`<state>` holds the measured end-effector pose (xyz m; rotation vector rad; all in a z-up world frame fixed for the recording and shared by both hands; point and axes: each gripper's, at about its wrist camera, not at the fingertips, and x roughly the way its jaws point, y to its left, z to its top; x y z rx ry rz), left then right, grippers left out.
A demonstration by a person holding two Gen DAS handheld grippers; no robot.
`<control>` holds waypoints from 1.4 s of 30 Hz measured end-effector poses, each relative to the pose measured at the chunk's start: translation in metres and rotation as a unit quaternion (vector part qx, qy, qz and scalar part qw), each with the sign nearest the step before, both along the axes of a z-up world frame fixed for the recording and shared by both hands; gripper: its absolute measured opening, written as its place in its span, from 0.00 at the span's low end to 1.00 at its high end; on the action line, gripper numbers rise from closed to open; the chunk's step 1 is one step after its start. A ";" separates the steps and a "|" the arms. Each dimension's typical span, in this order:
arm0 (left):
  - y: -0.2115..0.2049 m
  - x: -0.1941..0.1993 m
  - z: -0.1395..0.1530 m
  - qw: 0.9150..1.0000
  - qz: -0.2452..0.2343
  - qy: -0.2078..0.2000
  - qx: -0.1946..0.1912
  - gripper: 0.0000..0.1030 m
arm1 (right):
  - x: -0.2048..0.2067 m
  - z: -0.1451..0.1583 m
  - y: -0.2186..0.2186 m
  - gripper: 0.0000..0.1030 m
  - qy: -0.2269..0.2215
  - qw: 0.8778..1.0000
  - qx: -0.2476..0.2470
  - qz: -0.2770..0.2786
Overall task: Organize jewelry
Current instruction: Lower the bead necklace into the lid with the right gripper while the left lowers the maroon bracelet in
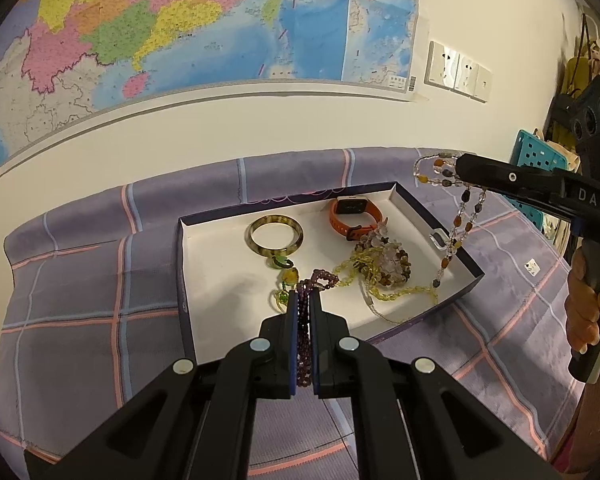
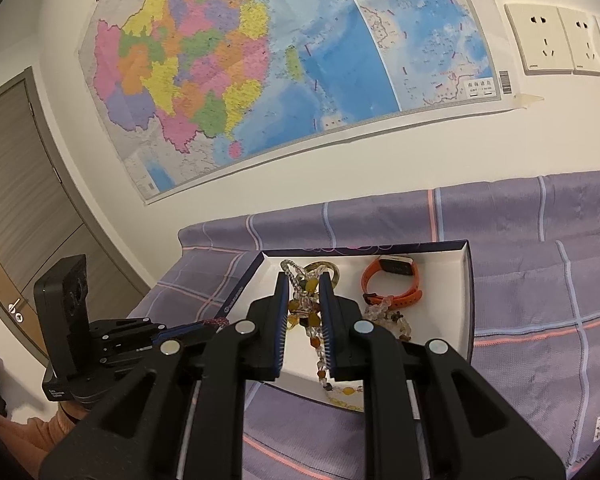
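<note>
A white-lined purple box (image 1: 204, 280) lies on the plaid cloth. In it are an amber bangle (image 1: 275, 235), an orange watch (image 1: 354, 212), a yellow bead string (image 1: 384, 294) and a chip-bead cluster (image 1: 388, 260). My left gripper (image 1: 303, 300) is shut on a purple bead strand (image 1: 303, 344) at the box's near edge. My right gripper (image 2: 303, 280) is shut on a clear-and-amber bead necklace (image 2: 306, 312), which hangs above the box's right side in the left wrist view (image 1: 460, 220).
A purple plaid cloth (image 1: 80, 300) covers the surface against a white wall with a map (image 1: 180, 32) and sockets (image 1: 458, 72). A teal crate (image 1: 540, 156) stands at far right. A door (image 2: 16, 200) shows at left in the right wrist view.
</note>
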<state>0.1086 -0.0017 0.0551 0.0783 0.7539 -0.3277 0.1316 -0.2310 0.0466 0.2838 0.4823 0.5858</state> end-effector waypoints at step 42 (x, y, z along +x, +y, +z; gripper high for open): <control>-0.001 0.034 -0.030 0.999 0.022 0.042 0.017 0.04 | 0.032 -0.025 0.013 0.15 0.040 0.999 -0.012 0.006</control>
